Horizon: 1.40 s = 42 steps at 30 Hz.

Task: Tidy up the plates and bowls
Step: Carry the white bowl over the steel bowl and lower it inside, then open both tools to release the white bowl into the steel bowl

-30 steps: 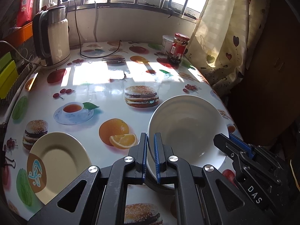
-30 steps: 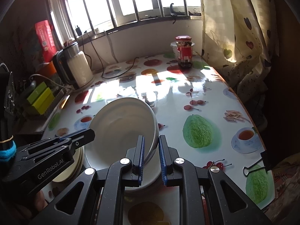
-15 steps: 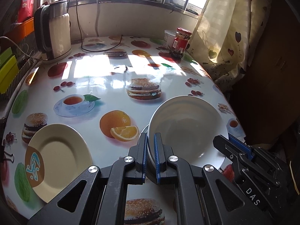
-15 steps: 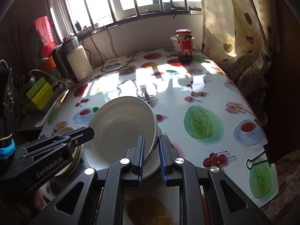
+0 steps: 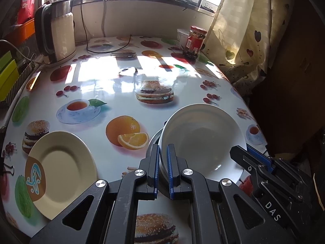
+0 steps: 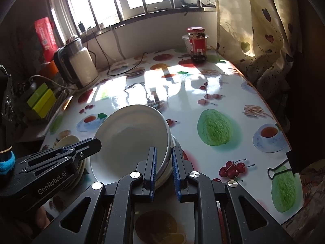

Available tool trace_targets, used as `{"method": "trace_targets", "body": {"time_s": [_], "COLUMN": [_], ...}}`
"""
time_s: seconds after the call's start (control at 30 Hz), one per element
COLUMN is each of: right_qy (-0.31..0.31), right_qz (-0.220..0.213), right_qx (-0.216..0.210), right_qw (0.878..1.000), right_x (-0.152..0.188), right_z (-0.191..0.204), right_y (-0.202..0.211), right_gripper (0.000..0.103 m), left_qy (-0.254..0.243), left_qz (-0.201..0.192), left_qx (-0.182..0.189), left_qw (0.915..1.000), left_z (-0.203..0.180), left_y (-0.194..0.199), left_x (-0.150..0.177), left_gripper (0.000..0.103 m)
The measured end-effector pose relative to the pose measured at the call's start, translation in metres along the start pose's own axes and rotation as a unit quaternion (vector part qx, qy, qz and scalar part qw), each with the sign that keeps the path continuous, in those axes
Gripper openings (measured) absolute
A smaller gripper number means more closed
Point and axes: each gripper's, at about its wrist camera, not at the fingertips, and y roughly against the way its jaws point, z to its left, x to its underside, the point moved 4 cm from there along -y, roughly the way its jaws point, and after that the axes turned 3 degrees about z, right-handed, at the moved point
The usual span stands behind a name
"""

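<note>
Left wrist: white bowl (image 5: 200,136) tilted, both grippers

Both grippers are angling downward: the left gripper (image 5: 162,169) is pinching tight, the right gripper (image 6: 164,171) gripping slightly wider.

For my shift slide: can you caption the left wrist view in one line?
Left gripper and right gripper clamp opposite rims of a white bowl beside a cream plate.

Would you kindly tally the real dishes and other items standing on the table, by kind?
White bowls: 1
White plates: 1
Cream plates: 1
Electric kettles: 1
Red-labelled jars: 1
White tubs: 1
Total: 6
</note>
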Motion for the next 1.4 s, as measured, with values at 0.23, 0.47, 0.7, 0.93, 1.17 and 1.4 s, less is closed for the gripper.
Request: {"method": "trace_targets", "body": {"time_s": [0.23, 0.47, 0.7, 0.93, 1.17, 1.4], "right_qy": [-0.002, -0.003, -0.004, -0.004, -0.004, -0.006], "right_qz": [0.003, 0.005, 0.005, 0.006, 0.006, 0.002], "right_qx": [0.0, 0.001, 0.0, 0.001, 0.0, -0.001], "right_qw": [1.0, 1.0, 1.0, 1.0, 1.0, 1.0], "right_x": [0.0013, 0.0021, 0.0033, 0.0036, 0.0029, 0.0044], "right_z": [-0.0016, -0.0024, -0.0028, -0.0034, -0.0036, -0.0038], "right_y": [-0.0023, -0.004, -0.0051, -0.0053, -0.0052, -0.0054], "right_gripper": [0.015, 0.015, 0.016, 0.016, 0.016, 0.031], "left_qy": [0.0, 0.0, -0.002, -0.002, 0.0, -0.002], "left_qz": [0.004, 0.007, 0.006, 0.006, 0.006, 0.005], "left_qx": [0.0, -0.001, -0.003, -0.002, -0.001, 0.0], "left_qw": [1.0, 1.0, 1.0, 1.0, 1.0, 1.0], "left_z": [0.0008, -0.0001, -0.0002, 0.0004, 0.0, -0.0007], "left_y": [-0.0036, -0.0064, -0.0067, -0.0068, -0.0067, -0.0052], "left_x": [0.0012, 0.0029, 0.0029, 0.0028, 0.0036, 0.0039], "left_gripper": [0.007, 0.007, 0.007, 0.007, 0.007, 0.008]}}
